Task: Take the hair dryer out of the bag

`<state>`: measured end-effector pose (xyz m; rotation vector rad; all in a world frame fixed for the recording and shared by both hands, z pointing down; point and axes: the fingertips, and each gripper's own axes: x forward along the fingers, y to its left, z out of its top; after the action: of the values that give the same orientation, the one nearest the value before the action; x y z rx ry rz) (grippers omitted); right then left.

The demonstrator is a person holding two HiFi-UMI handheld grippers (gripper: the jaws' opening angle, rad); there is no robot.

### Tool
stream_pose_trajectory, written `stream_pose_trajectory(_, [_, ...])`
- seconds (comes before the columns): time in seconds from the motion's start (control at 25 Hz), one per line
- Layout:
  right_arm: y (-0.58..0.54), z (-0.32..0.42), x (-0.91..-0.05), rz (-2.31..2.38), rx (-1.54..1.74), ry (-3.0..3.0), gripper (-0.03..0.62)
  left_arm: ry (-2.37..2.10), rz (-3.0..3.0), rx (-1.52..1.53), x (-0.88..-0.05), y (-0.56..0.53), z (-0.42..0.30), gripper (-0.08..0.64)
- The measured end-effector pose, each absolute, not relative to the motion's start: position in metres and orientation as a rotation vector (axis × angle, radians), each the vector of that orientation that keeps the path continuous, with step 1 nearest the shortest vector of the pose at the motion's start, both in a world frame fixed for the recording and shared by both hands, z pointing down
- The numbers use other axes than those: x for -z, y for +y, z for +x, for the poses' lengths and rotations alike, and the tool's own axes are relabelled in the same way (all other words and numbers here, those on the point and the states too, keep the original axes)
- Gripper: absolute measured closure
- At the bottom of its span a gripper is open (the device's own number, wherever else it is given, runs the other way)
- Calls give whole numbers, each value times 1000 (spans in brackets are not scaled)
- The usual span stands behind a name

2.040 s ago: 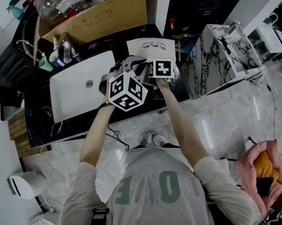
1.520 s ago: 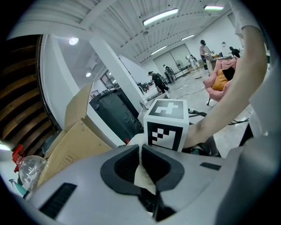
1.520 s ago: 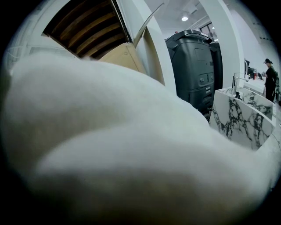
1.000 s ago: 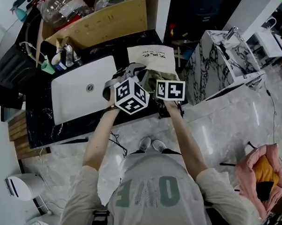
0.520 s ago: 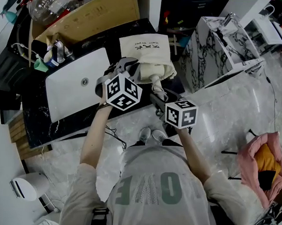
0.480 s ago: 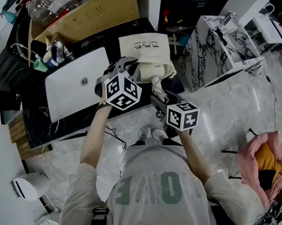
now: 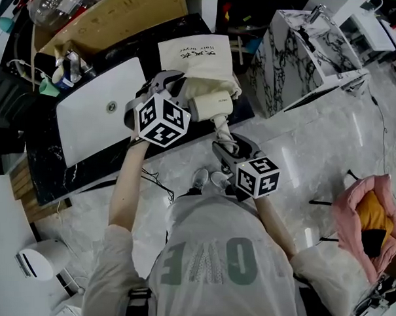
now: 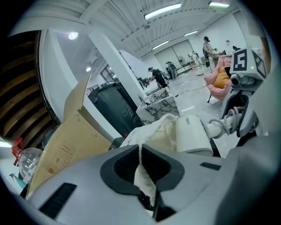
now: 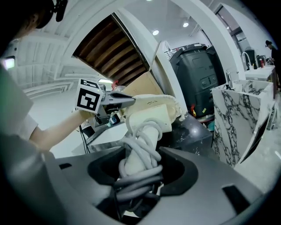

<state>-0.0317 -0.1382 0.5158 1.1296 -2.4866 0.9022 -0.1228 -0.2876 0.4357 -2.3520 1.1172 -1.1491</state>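
Nearer now, the right gripper (image 7: 226,143) squeezes the hair dryer (image 7: 210,107), half out of the bag (image 7: 196,59); the left gripper (image 7: 177,82) pinches the bag. Next, pull free.

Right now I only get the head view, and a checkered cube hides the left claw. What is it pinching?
Observer: In the left gripper view, the left gripper is shut on a fold of the cream bag.
Operator: And the right claw?
Observer: Its own view shows the right gripper clamped on the hair dryer handle, with the grey cord wound round it.
Operator: Is the dryer free of the bag?
Observer: Not quite, it seems: in the right gripper view, bag cloth lies over the barrel's far end.
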Motion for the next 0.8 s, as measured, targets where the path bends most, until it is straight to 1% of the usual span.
stream_pose_trajectory(0.32, [-139, -24, -506, 1170, -869, -2497, 337, 1115, -2369, 1169, -442, -288, -123, 517])
stream_pose_trajectory(0.6, [-163, -14, -460, 1269, -733, -2602, 337, 1093, -2394, 1206, -454, -279, -123, 517])
stream_pose_trajectory(0.8, [-185, -6, -414, 1382, -561, -2700, 337, 1063, -2407, 1245, -467, -271, -118, 517])
